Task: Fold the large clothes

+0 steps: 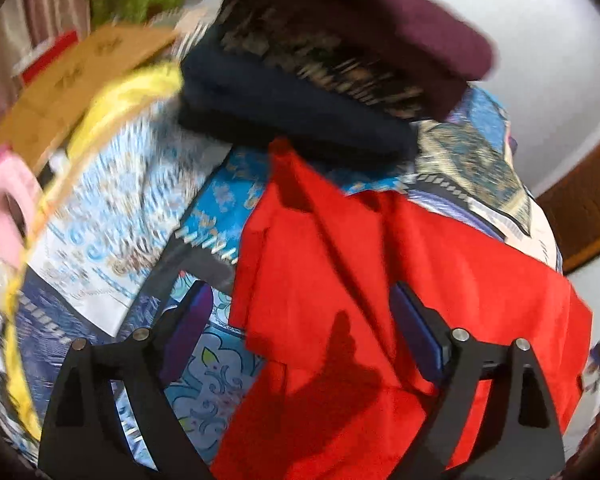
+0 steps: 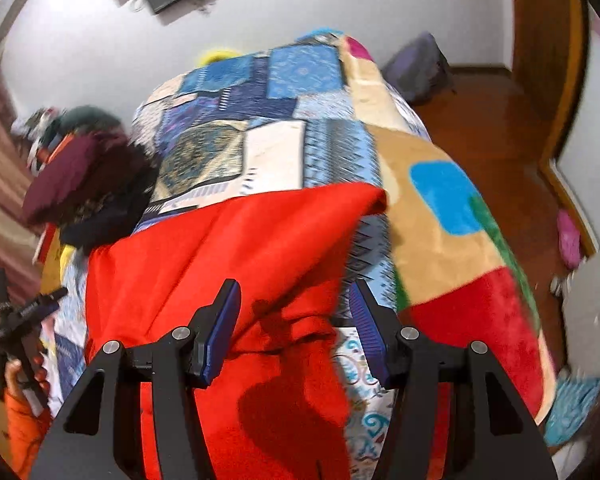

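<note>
A bright red garment [image 1: 372, 280] lies spread and partly folded on a bed with a blue patchwork cover [image 1: 112, 216]. My left gripper [image 1: 300, 312] is open just above the garment's left part, nothing between its fingers. In the right wrist view the same red garment [image 2: 236, 256] has a raised fold at its right corner. My right gripper [image 2: 296, 312] is open above its near edge, empty. The left gripper [image 2: 28, 308] shows at the far left there, held in a hand.
A stack of folded dark clothes, navy [image 1: 292, 112] under maroon [image 1: 400, 28], sits at the far side of the bed. A cardboard box [image 1: 72, 84], yellow cloth and a pink tape roll [image 1: 8, 208] lie left. A tan, blue and red blanket [image 2: 460, 240] hangs off the bed's right side above a wooden floor.
</note>
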The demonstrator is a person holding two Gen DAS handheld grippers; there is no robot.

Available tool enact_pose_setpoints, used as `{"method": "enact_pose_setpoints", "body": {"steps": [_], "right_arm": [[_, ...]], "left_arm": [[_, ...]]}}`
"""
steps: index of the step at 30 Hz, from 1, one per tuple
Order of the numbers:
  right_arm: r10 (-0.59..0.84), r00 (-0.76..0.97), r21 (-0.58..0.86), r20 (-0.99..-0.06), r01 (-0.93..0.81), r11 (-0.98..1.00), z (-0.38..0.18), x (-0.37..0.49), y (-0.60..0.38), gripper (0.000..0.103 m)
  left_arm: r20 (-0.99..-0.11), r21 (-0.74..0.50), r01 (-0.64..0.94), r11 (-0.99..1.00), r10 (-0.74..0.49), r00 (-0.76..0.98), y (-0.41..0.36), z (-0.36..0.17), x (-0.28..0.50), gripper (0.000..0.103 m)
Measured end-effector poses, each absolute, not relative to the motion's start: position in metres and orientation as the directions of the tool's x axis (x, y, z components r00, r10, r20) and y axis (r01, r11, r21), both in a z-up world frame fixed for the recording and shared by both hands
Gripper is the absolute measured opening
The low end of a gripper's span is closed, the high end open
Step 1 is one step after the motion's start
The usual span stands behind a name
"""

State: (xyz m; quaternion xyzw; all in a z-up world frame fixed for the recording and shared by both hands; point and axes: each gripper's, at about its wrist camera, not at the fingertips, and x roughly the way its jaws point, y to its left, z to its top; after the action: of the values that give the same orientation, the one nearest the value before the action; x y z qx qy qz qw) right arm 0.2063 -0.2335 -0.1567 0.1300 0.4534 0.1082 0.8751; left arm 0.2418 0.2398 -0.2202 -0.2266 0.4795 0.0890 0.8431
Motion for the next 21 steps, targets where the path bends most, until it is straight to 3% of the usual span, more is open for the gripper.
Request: {"method": "enact_pose_setpoints", "body": {"steps": [5,9,16,18,21], "right_arm": [[0.372,0.501,0.434,-0.781,0.007,0.901,-0.179,0.220,-0.253,0.052],[0.429,0.455,0.490,-0.780,0.017,0.872,-0.194,0.230,-0.255,0.052],[0.527,0.406,0.583,-0.747,0.018,0.812,-0.215,0.251,-0.249,0.055],[0.558,0.406,0.621,-0.724,0.033,0.783,-0.218,0.256,-0.249,0.055],[0.579,0.411,0.649,-0.704,0.044,0.759,-0.218,0.261,-0.250,0.052]], "left_arm": [[-0.860,-0.444,-0.431,0.786,-0.238,0.451,0.267,-0.272,0.253,0.089],[-0.803,-0.583,-0.454,0.674,-0.393,0.449,0.273,-0.305,0.256,0.090],[-0.743,-0.661,-0.405,0.631,-0.474,0.473,0.262,-0.314,0.268,0.091],[-0.713,-0.692,-0.371,0.620,-0.506,0.485,0.256,-0.311,0.271,0.082],[-0.728,-0.668,-0.341,0.662,-0.485,0.485,0.241,-0.300,0.276,0.056]]}}
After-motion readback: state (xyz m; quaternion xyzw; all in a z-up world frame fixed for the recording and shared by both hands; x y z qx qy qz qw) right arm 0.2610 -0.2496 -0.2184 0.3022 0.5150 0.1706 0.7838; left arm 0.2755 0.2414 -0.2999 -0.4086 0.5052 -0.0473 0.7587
